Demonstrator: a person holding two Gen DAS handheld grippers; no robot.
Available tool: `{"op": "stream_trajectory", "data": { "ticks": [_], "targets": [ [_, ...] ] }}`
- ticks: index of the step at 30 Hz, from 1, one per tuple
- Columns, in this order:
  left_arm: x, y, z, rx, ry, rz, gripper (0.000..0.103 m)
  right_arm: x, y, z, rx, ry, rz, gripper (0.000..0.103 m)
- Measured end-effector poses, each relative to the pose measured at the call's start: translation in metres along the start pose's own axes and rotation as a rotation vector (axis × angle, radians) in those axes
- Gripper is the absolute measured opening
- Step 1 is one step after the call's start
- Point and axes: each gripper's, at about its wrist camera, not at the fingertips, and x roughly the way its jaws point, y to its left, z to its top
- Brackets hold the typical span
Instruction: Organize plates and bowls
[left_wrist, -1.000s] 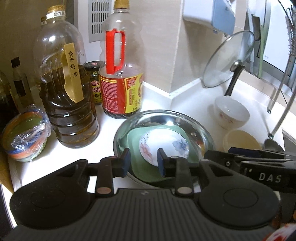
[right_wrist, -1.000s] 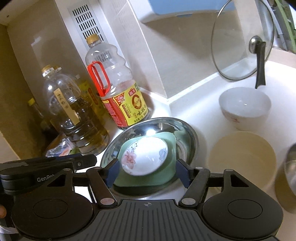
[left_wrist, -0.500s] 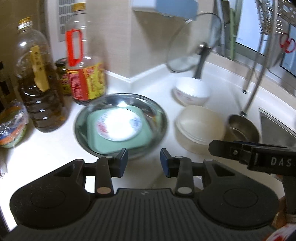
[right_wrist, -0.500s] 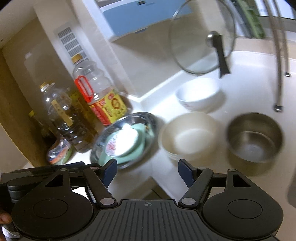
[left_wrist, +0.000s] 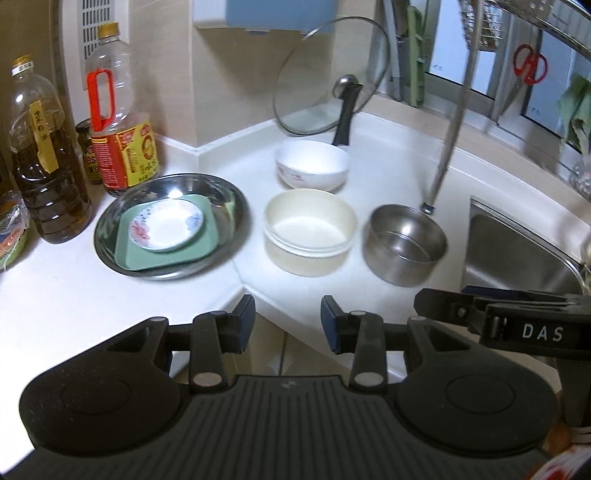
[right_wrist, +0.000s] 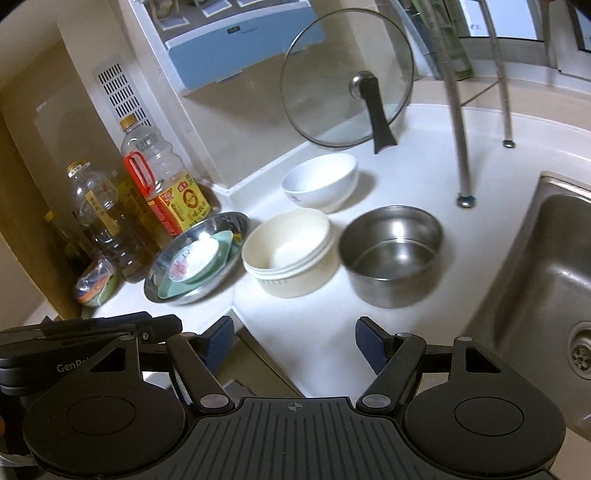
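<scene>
Cream bowls sit well beyond the empty left claw, seemingly stacked.

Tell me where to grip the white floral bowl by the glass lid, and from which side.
Grip the white floral bowl by its near rim, coming from above with one finger inside and one outside. It stands upright and empty, too wide to span. The glass lid crowds its far side and the cream bowls sit just in front, so descend steeply. The right tongs, already open, look best placed.

pan: shiny steel | lid: glass | counter: glossy white
</scene>
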Motion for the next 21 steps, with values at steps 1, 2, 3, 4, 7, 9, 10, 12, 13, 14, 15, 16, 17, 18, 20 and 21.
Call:
{"op": "stream_trajectory", "data": {
  "ticks": [1,2,3,4,7,9,10,12,13,14,15,16,17,18,20,21],
  "targets": [
    [-0.002,-0.005,-0.002,0.003,0.001,0.001,0.036,-0.004,-0.003,-0.001,-0.004,0.001,-0.002,0.072],
    [-0.003,-0.010,-0.004,0.009,-0.002,0.004,0.036,-0.007,-0.006,-0.002,-0.009,0.002,-0.007,0.072],
    [-0.004,-0.014,-0.006,0.013,-0.002,0.010,0.036,-0.009,-0.008,-0.003,-0.014,0.004,-0.011,0.072],
    [-0.005,-0.019,-0.007,0.017,-0.002,0.017,0.036,-0.011,-0.010,-0.004,-0.019,0.008,-0.014,0.072],
    [-0.008,-0.029,-0.011,0.017,-0.006,0.029,0.036,-0.017,-0.016,-0.006,-0.028,0.021,-0.024,0.072],
    [-0.010,-0.034,-0.013,0.014,-0.004,0.034,0.036,-0.020,-0.020,-0.008,-0.030,0.030,-0.028,0.072],
    [-0.010,-0.036,-0.014,0.015,-0.001,0.038,0.036,-0.021,-0.022,-0.009,-0.031,0.035,-0.028,0.072],
    [-0.010,-0.040,-0.015,0.016,0.001,0.047,0.036,-0.023,-0.025,-0.010,-0.032,0.039,-0.025,0.072],
    [-0.010,-0.042,-0.016,0.016,0.003,0.050,0.036,-0.023,-0.027,-0.010,-0.031,0.042,-0.026,0.072],
    [-0.010,-0.042,-0.017,0.016,0.006,0.050,0.036,-0.024,-0.027,-0.010,-0.030,0.043,-0.028,0.072],
    [-0.010,-0.042,-0.017,0.016,0.010,0.050,0.036,-0.024,-0.027,-0.010,-0.030,0.045,-0.027,0.072],
    [-0.009,-0.043,-0.017,0.016,0.014,0.053,0.036,-0.024,-0.028,-0.010,-0.029,0.046,-0.026,0.072],
    [-0.009,-0.043,-0.017,0.017,0.017,0.056,0.036,-0.023,-0.028,-0.009,-0.029,0.048,-0.027,0.072],
    [-0.009,-0.042,-0.018,0.019,0.019,0.059,0.036,-0.022,-0.027,-0.009,-0.029,0.051,-0.027,0.072],
    [-0.007,-0.039,-0.017,0.020,0.023,0.061,0.036,-0.019,-0.026,-0.008,-0.030,0.057,-0.029,0.072],
    [-0.006,-0.037,-0.017,0.020,0.026,0.062,0.036,-0.017,-0.024,-0.007,-0.031,0.060,-0.030,0.072]
  ]
}}
